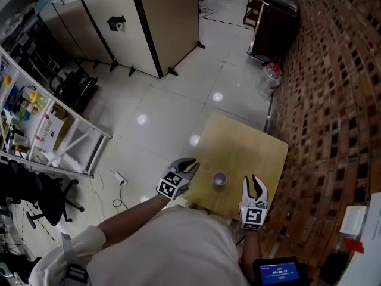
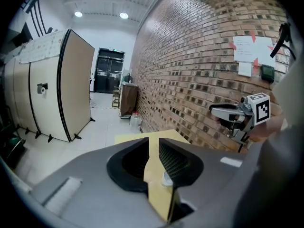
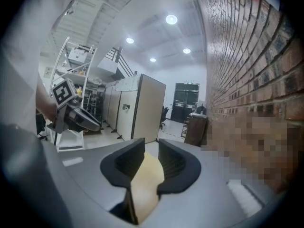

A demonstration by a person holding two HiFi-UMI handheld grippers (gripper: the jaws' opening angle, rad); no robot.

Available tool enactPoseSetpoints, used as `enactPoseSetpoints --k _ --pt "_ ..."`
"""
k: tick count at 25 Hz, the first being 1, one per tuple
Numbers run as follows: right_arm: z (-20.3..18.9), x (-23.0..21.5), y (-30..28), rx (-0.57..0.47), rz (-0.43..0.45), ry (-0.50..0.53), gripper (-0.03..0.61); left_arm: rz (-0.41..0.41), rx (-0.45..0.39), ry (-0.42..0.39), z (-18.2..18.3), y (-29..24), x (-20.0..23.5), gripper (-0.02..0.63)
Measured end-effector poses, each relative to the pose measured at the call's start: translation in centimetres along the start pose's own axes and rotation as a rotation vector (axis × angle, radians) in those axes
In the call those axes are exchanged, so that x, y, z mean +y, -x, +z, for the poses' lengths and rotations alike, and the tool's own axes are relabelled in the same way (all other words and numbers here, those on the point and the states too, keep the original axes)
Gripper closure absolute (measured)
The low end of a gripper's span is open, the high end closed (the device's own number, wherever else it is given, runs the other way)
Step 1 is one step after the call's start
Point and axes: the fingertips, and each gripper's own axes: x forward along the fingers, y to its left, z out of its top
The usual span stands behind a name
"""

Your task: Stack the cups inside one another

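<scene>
Tongs are both slightly spread and empty, left gripper (image 1: 191,167) and right gripper (image 1: 256,183) flanking the only cup (image 1: 220,179) showing on the table (image 1: 250,148), so I'd guess nesting's done.

The cup (image 1: 220,179) stands by itself near the near edge of the table (image 1: 250,142). Beyond the cup the wood lies bare to the far edge, so that way is open. To the left of the cup the left gripper (image 1: 191,167) hangs at the table's edge, and to the right of the cup is the right gripper (image 1: 255,181). Both are apart from the cup, with a strip of bare wood between. Further right of the cup the brick wall (image 1: 333,112) runs close along the table and closes that side. Further left of the cup is open floor (image 1: 155,118).
</scene>
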Motion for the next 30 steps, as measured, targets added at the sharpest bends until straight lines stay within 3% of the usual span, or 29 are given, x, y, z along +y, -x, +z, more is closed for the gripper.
enactPoseSetpoints --k 4,9,15,22,26,28,30 --pt "-0.9 -0.5 0.7 0.013 -0.013 -0.033 0.483 0.003 0.009 -0.004 -0.7 0.3 -0.3 0.534" --pt "3.2 -0.9 -0.1 -0.091 -0.013 -0.070 0.477 0.021 -0.007 -0.026 0.3 0.3 0.5 0.534" --pt "-0.4 -1.5 2.2 -0.037 -0.025 -0.067 0.477 -0.004 0.023 -0.010 -0.6 -0.1 -1.2 0.534" --pt "-1.7 -1.6 3.1 -0.019 -0.034 -0.079 0.477 -0.039 0.042 -0.004 -1.0 -0.6 -2.4 0.532" --pt "-2.1 -1.7 3.4 -0.008 -0.031 -0.081 0.477 -0.032 0.077 -0.039 -1.8 -1.0 -2.6 0.588" --pt "-2.6 -1.7 3.6 -0.001 -0.029 -0.081 0.477 -0.037 0.087 -0.051 -2.3 -1.4 -2.6 0.568" --pt "-3.0 -1.8 3.9 0.005 -0.027 -0.083 0.477 -0.060 0.114 -0.087 -3.3 -1.9 -2.8 0.487"
